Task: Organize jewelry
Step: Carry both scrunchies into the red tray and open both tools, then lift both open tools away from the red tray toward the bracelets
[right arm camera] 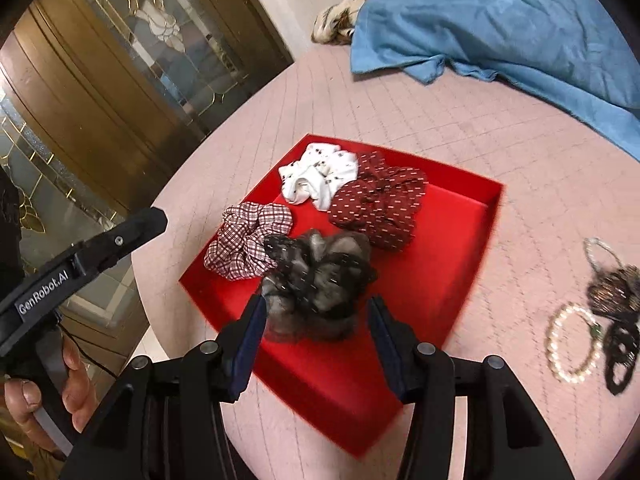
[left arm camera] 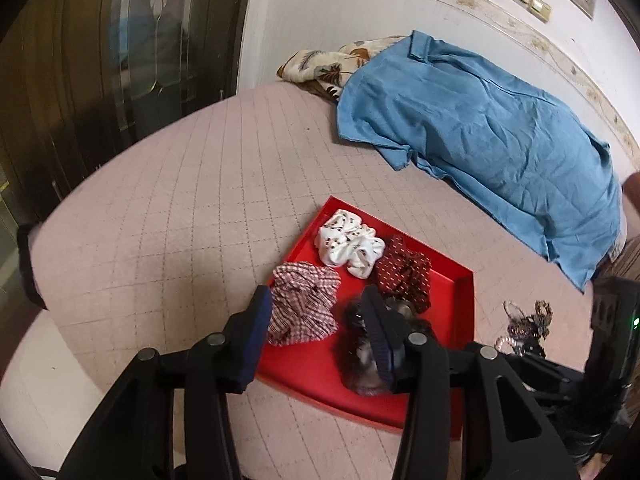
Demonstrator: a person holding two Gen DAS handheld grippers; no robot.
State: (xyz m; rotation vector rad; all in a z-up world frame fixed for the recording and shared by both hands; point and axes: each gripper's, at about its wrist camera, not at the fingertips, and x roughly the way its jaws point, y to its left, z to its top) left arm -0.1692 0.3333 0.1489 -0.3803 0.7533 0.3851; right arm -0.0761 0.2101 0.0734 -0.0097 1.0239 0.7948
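Now the scene rests on a pink quilted bed [right arm camera: 520, 168], and on it sits a shallow red rectangular tray [right arm camera: 448, 248] already carrying four fabric scrunchies: a white printed one [right arm camera: 316, 176] at the tray's far corner, a dark red dotted one [right arm camera: 380, 204] just beside it, a red-and-white checked one [right arm camera: 248, 236] toward nine o'clock, and a grey-black gauzy one [right arm camera: 320, 280] nearest the cameras. In the right wrist view the right gripper [right arm camera: 316, 320] hangs over that gauzy scrunchie with its jaws parted about halfway, and the pads do not seem to press on the fabric. The left gripper [left arm camera: 316, 312] is likewise partly open over the checked scrunchie and grips nothing. What remains lies off the tray, on the bed at about three o'clock from the right gripper: a tangled pile with a white pearl bracelet [right arm camera: 572, 348], a dark beaded piece [right arm camera: 612, 280] and a black clip-like item [right arm camera: 620, 356] touching one another. The right hand looks nearer to it. That pile's long axis runs roughly twelve to six; the bracelet, a flat loop, points nowhere in particular.
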